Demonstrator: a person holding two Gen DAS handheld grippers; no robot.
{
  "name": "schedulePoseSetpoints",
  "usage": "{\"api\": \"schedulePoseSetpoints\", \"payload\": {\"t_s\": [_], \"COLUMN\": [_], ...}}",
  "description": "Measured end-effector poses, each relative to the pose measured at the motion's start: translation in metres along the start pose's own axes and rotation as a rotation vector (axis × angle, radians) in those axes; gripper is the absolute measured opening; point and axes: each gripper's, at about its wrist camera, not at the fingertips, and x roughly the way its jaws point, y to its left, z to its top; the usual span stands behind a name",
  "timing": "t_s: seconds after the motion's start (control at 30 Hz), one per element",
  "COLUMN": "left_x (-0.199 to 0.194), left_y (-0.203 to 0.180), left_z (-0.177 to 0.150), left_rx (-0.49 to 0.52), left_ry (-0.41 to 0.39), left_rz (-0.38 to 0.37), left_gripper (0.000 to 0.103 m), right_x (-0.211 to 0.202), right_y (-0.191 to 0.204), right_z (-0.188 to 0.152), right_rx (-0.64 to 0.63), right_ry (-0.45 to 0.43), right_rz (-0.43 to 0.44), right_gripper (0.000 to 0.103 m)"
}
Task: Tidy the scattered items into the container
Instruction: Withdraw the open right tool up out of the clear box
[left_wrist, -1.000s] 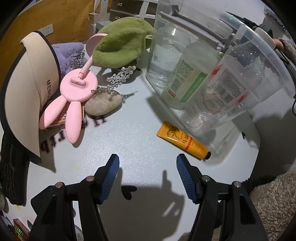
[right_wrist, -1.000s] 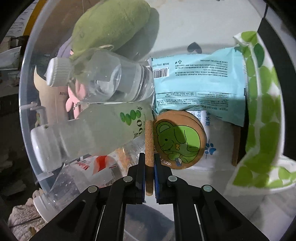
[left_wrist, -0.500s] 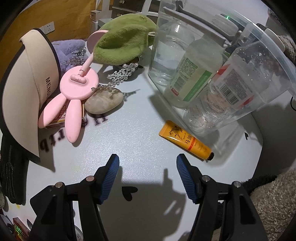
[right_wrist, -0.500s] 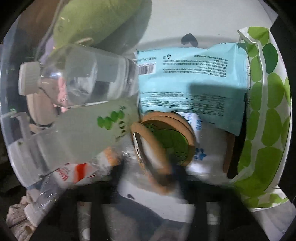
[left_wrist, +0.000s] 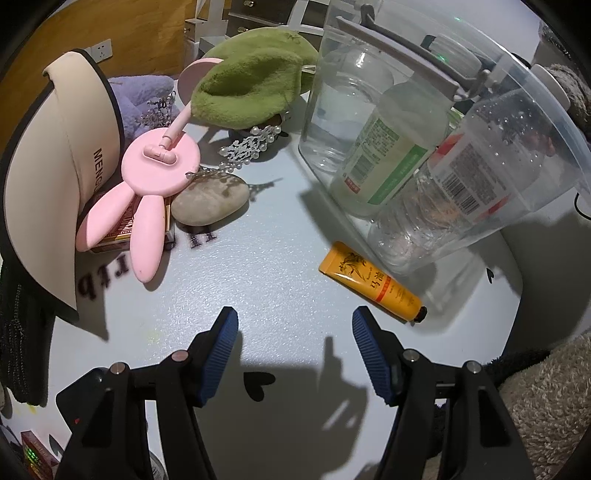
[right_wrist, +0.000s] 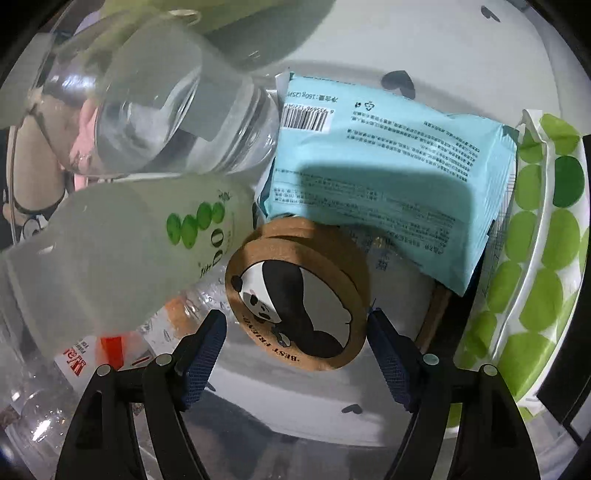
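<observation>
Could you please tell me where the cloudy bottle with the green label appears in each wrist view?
Left wrist: cloudy bottle upper right, leaning inside the clear container.
Right wrist: centre left, beside the panda coaster.
Shared landmark: the clear glass jar next to it.

Left gripper (left_wrist: 294, 325) hovers over the white table (left_wrist: 266, 266), blue-padded jaws spread wide, nothing between them. Orange tube (left_wrist: 371, 283) lies flat on the table just ahead of the right-hand finger, black cap pointing toward the near edge. Just beyond it, clear plastic container (left_wrist: 535, 147) holding bottles lying on their sides, one with a green label (left_wrist: 384, 155). To the left: grey pebble (left_wrist: 208, 201), pink rabbit-eared stand (left_wrist: 151, 192) resting against it, cream visor cap (left_wrist: 62, 162), green plush (left_wrist: 251, 83) farther back.
</observation>
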Motion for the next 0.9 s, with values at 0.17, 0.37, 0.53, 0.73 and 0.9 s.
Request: {"api": "schedulePoseSetpoints", "payload": {"t_s": [0.17,0.37,0.53,0.73,0.9], "left_x": [-0.001,-0.003,-0.004,-0.006,-0.009], "left_y": [0.0,0.003,0.002,0.0,-0.001], "left_z": [0.0,0.0,-0.001,-0.002,-0.002], "left_rx": [0.002,-0.013,-0.01,-0.003,0.001], "left_ry": [-0.003,-0.011,-0.013,-0.022,-0.033], "left_rz": [0.0,0.001,-0.001,0.001,0.005], "left_gripper": [0.064,0.064,0.064,0.064,0.064], "right_x": [-0.016,-0.039,-0.044,-0.032,-0.048], "right_y": [-0.005,0.016,0.017,0.007,-0.006], "right_z": [-0.001,-0.016,-0.025,-0.034,-0.031], "right_rx": [-0.054,-0.251,-0.304,-0.396,-0.35], "right_ry": [-0.025,-0.064,-0.05,0.045,0.037], "right_rz": [-0.089,-0.206,-0.305,-0.512,-0.441], "right_gripper": [0.078,0.074,0.038,0.037,0.037]}}
